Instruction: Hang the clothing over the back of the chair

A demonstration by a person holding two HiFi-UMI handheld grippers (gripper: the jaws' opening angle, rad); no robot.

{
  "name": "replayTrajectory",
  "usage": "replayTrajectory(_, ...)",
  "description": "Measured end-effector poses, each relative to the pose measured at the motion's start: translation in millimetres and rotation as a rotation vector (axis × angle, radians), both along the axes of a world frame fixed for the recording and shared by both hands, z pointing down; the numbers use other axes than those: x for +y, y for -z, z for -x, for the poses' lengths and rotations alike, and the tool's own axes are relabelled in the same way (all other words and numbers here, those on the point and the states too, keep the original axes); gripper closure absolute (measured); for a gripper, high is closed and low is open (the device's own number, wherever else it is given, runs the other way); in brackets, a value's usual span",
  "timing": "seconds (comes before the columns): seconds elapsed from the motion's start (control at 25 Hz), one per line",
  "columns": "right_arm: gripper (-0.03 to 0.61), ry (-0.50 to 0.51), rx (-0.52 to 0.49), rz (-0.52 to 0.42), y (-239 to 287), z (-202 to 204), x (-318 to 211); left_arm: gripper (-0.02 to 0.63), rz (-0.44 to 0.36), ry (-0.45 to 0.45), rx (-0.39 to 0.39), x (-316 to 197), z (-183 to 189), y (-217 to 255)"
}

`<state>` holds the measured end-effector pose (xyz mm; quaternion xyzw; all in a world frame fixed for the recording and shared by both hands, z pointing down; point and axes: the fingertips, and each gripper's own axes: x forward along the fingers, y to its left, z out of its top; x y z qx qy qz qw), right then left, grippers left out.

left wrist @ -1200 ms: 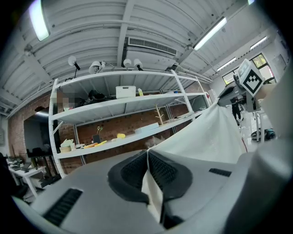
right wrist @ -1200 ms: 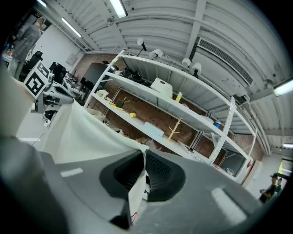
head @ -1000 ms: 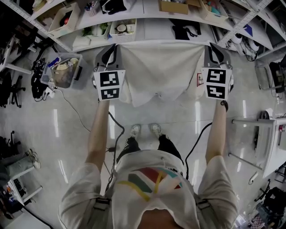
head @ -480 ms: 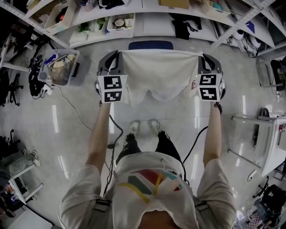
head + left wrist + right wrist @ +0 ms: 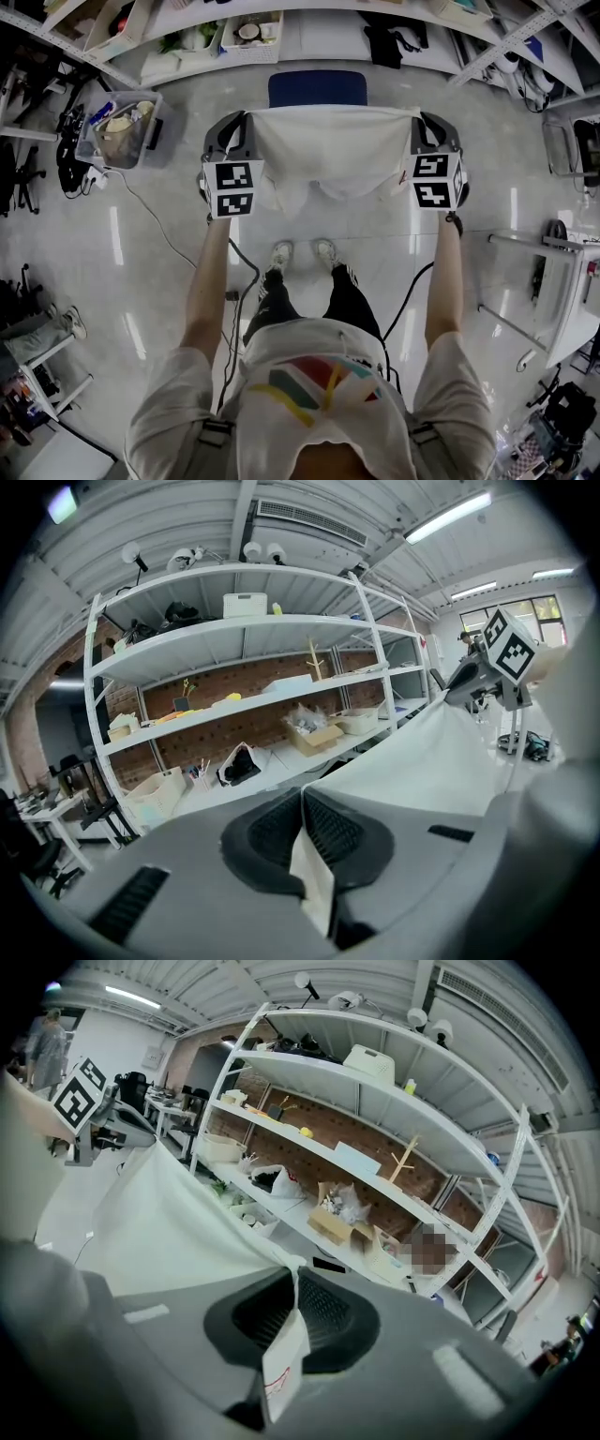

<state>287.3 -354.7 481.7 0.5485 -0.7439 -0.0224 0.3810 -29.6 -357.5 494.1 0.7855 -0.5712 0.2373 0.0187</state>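
Glossy workshop floor (image 5: pixel 122 272), shelves (image 5: pixel 309 28) beyond — clothing (image 5: pixel 323 155) poised just short of the chair (image 5: pixel 317 88).
Left gripper (image 5: pixel 242 124) and right gripper (image 5: pixel 422 122) each clench a top corner, the white cloth stretched between them — next, I judge, carry it over the chair's back and lower.

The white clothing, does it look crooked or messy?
Nothing stands out. The white clothing is pulled flat and level between the left tool and the right tool, each pinching a top corner, just short of the blue chair back. Only its bottom edge hangs wavy.

Workshop or lab: white metal shelving (image 5: pixel 244 625), brick wall (image 5: pixel 258 682), cluttered bins (image 5: pixel 122 141), floor cables (image 5: pixel 155 225)
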Motion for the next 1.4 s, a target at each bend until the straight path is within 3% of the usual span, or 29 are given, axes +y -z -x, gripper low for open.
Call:
replayTrajectory(0.52,0.56,0.004,0.012,0.085,-47,3,12,0.595,0.109,0.006,-0.024,19,6,-49)
replayTrajectory(1.4,0.558,-0.002,0.006,0.18,-101,1,46,0.595,0.213,0.006,-0.043,58,7,-102)
